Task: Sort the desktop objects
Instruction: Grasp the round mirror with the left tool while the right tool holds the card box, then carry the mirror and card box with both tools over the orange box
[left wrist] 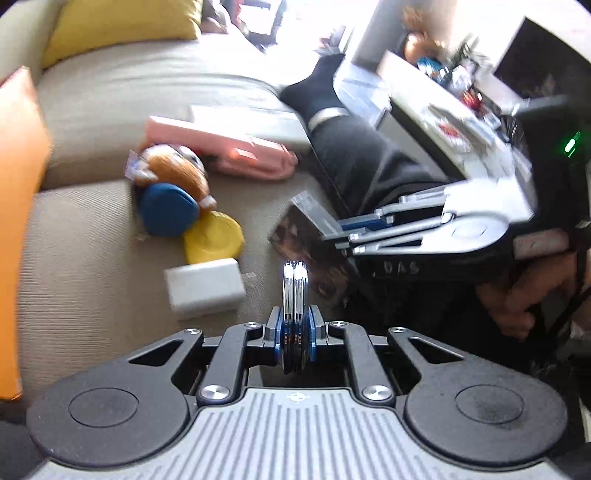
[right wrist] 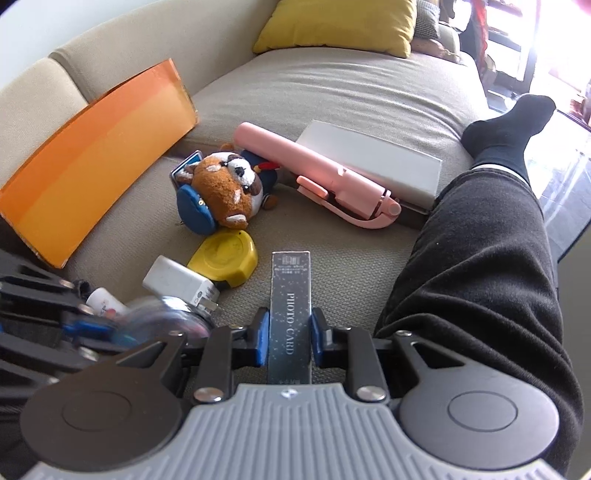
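My left gripper (left wrist: pixel 294 325) is shut on thin round discs (left wrist: pixel 294 291) held edge-on above the sofa seat. My right gripper (right wrist: pixel 287 328) is shut on a dark box labelled PHOTO CARD (right wrist: pixel 290 295); the box (left wrist: pixel 310 229) and the right gripper (left wrist: pixel 351 236) also show in the left wrist view. On the seat lie a plush dog (right wrist: pixel 229 188), a yellow round case (right wrist: pixel 225 258), a white charger (right wrist: pixel 177 280), a pink selfie stick (right wrist: pixel 317 177) and a white flat box (right wrist: pixel 369 158).
An orange box (right wrist: pixel 92 166) leans at the left of the beige sofa (right wrist: pixel 332 92). A yellow cushion (right wrist: pixel 340 22) sits at the back. The person's leg in dark trousers (right wrist: pixel 480 258) lies along the right side. A cluttered table (left wrist: pixel 443 110) stands beyond.
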Demonstrator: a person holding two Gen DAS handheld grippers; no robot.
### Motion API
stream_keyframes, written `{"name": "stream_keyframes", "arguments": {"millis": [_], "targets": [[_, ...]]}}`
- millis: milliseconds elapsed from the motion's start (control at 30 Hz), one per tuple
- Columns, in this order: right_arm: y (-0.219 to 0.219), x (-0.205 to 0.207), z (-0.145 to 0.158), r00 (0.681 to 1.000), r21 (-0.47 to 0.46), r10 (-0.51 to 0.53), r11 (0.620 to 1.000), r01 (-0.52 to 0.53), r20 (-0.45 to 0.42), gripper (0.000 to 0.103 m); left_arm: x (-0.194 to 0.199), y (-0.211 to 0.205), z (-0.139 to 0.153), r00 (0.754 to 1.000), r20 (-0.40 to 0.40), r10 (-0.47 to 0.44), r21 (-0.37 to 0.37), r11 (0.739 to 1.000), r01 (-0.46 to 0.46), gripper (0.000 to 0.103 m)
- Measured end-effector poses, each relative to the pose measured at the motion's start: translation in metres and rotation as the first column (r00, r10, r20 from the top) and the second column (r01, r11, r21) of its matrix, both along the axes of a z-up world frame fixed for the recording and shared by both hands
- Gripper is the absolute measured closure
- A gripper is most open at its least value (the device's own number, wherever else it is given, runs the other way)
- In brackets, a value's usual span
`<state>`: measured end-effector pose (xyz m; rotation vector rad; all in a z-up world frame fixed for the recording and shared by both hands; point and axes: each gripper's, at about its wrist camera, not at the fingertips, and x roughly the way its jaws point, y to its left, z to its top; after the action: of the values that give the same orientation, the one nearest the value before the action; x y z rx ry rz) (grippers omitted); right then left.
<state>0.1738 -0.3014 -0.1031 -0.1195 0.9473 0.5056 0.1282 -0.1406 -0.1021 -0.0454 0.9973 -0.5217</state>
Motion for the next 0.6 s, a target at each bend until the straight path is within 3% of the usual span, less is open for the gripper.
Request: {"name": "stream_keyframes", "arguments": {"millis": [100, 267, 467, 600], "targets": [[0.003, -0.001, 0.013, 1.0, 0.008, 0.01, 1.0, -0.01, 0.01, 0.079, -0.004, 0.023, 0.023, 0.997, 0.028, 0.071, -0.045, 0.997, -0.07, 0.088], [0.019, -0.001, 0.061, 0.993, 0.022, 0.098, 0.995, -0.1, 0.062, 0.079, -0.004, 0.069, 0.064, 0.972, 0.053, 0.229, -0.095, 0.97, -0.223, 0.088], [0.052, 0.005, 0.117, 0.961, 0.038, 0.222, 0.972, -0.231, 0.162, 0.079, 0.003, 0.129, 0.101, 0.925, 0.091, 0.368, -0.116, 0.927, -0.357, 0.088], [0.087, 0.019, 0.139, 0.934, 0.093, 0.29, 0.945, -0.314, 0.207, 0.079, -0.001, 0.172, 0.11, 0.872, 0.114, 0.475, -0.114, 0.878, -0.464, 0.088]]}}
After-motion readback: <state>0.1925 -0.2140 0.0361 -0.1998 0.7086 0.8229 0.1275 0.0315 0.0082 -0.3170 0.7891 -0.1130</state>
